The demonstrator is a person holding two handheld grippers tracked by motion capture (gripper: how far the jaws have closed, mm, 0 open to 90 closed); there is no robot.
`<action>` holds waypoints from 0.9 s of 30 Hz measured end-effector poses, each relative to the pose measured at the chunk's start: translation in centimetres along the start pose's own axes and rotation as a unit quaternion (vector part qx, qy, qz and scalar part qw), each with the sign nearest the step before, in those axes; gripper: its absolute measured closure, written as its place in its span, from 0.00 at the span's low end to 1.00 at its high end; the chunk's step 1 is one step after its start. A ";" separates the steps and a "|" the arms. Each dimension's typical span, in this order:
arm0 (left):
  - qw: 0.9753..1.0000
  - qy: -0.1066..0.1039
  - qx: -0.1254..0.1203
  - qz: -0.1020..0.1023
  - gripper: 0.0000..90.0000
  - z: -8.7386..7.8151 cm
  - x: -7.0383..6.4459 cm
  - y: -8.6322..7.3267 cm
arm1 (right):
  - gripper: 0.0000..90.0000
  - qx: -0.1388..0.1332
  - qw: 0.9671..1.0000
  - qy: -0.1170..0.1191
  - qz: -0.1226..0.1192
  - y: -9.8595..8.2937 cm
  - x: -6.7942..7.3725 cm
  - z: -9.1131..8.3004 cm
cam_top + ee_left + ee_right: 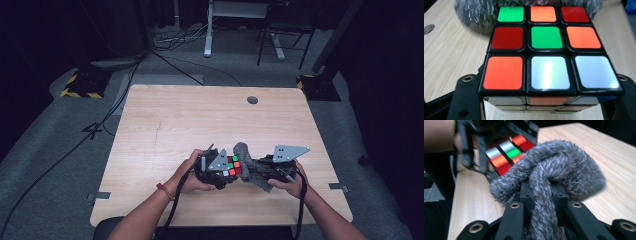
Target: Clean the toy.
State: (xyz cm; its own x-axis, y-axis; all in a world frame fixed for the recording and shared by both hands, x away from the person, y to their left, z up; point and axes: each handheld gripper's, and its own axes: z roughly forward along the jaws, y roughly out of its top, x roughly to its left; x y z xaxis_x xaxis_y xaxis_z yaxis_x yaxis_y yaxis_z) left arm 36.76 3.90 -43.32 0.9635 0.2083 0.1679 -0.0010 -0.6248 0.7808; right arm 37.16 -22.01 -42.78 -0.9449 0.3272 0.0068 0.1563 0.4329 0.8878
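**Cube clamped, cloth pressed to its far side**

Closest to the lens, low in the left gripper view, the puzzle cube [546, 50] sits between the two black jaws, which rise at the lower left and lower right corners and press against its sides. The left gripper [212, 172] is pinching it, coloured face turned up toward its camera, probably so the cube stays still while it is wiped. At the top edge of that view a grey fuzzy cloth [476, 12] lies against the cube's far side.

In the right gripper view the cloth [551, 170] bulges across the centre, a strand of it squeezed between the jaws at bottom centre; the right gripper [270, 170] is closed on the bunched fabric. The cube [506, 152] appears in the upper left, touching the cloth. Bunching gives a thick pad to rub with, I would judge.

From the high view, both hands meet at lower centre of the frame, near the front edge of the wooden table [200, 115]. The tabletop behind and to both sides is bare, leaving ample room to swing either gripper; the near edge is the tighter margin.
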 end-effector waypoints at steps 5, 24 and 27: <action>1.000 0.002 -0.009 0.005 0.37 -0.4 -0.1 0.4 | 0.85 0.033 0.999 -0.001 0.003 -0.6 -0.1 1.1; 0.999 -0.032 0.021 0.001 0.37 1.2 -0.4 0.0 | 0.85 -0.038 0.999 0.008 -0.011 0.4 0.5 -0.8; 0.999 -0.025 0.026 0.011 0.37 1.4 -0.9 0.3 | 0.85 -0.027 1.000 -0.009 -0.010 0.2 0.3 -0.7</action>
State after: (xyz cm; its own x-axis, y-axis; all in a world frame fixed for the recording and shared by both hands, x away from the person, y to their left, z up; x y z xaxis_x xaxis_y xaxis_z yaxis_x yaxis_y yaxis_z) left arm 36.27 2.42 -44.09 0.9757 0.1564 0.1537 -0.0104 -0.6673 0.7447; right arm 36.70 -22.37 -42.27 -0.9423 0.3342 -0.0189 0.1216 0.3942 0.9109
